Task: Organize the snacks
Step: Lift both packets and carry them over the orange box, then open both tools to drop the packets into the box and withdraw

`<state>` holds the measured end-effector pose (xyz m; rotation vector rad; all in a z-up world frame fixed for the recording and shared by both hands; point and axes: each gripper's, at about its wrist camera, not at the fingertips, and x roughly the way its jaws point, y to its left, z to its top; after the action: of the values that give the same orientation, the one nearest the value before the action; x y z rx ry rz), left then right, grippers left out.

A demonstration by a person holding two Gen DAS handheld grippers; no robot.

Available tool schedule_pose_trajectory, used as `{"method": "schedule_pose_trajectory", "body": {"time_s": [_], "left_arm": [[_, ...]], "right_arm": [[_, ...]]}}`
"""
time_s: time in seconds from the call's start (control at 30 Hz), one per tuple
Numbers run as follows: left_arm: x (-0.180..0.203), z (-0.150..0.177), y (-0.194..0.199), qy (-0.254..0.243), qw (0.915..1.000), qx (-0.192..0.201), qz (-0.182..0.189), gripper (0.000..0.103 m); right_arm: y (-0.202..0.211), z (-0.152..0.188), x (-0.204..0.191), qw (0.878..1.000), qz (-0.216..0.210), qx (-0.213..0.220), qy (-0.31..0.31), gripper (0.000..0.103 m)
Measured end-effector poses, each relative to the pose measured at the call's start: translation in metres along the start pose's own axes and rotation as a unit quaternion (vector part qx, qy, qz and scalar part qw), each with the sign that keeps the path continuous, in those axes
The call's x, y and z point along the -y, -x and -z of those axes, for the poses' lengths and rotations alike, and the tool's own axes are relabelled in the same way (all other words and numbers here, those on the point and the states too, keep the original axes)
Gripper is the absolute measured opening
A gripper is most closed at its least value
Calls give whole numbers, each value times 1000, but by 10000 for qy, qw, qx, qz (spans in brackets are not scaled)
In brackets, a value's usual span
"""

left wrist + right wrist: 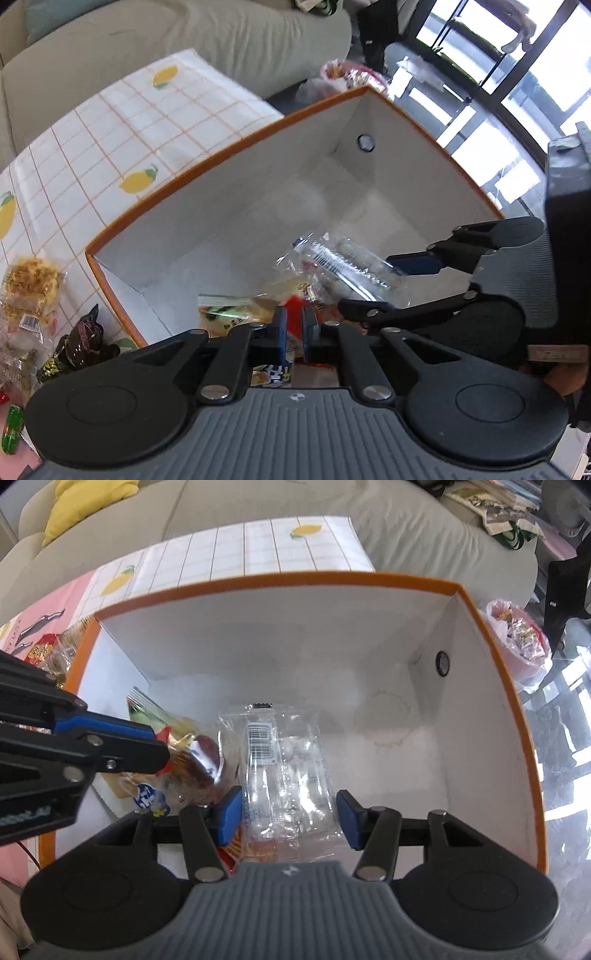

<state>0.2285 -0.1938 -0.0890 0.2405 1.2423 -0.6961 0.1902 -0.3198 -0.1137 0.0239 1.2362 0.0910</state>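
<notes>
Two grippers hang over a white box with an orange rim [258,579], both pointing steeply down into it.

The left gripper [294,332] has its blue fingers [281,334] pressed almost together, pinching a red edge of a snack wrapper [295,306]. The right wrist view shows this gripper [157,744] coming in from 9 o'clock, its tip over a heap of snack packets [184,760] in the box's near-left part. A packet with a green and yellow print [225,302] lies just beyond the fingers.

The right gripper [290,814] has its fingers [231,814] spread about halfway, with a clear packet of pale round sweets [288,771] between them. The packet bears a barcode and lies flat on the box floor; whether the pads touch it cannot be told, and a gap shows at the 3 o'clock finger. From the left wrist view the right gripper [391,284] enters from 3 o'clock, the clear packet lying at its tips.

The box stands on a bench covered by a checked cloth with lemons [140,122]. Outside the box at 8 o'clock in the left view lie more snacks: a yellow crispy packet [31,284], a dark wrapped one [79,347] and a small green one [13,428]. A pale sofa [184,40] runs behind the bench, and a plastic bag of snacks [521,642] sits on the floor at 3 o'clock of the box.
</notes>
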Motion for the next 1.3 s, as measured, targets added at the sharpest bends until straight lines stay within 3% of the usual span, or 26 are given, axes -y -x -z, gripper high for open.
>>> {"method": "schedule_pose_trajectory", "body": {"time_s": [0.2, 0.3, 0.57, 1.13, 1.3], "left_arm": [[-15, 5, 9, 274, 9994, 202, -49, 9], [-24, 7, 24, 457, 9980, 430, -15, 19], [-51, 16, 63, 869, 9918, 927, -137, 24], [-75, 35, 69, 1239, 9873, 907, -397, 28], [-76, 39, 70, 1286, 9869, 873, -430, 33]], "right_arm": [[-11, -5, 0, 10000, 25, -93, 4, 53], [-15, -8, -1, 9999, 74, -91, -12, 53], [-6, -25, -2, 9999, 92, 60, -87, 53], [-38, -49, -16, 9986, -193, -331, -376, 54], [-43, -52, -18, 9987, -43, -359, -371, 58]]}}
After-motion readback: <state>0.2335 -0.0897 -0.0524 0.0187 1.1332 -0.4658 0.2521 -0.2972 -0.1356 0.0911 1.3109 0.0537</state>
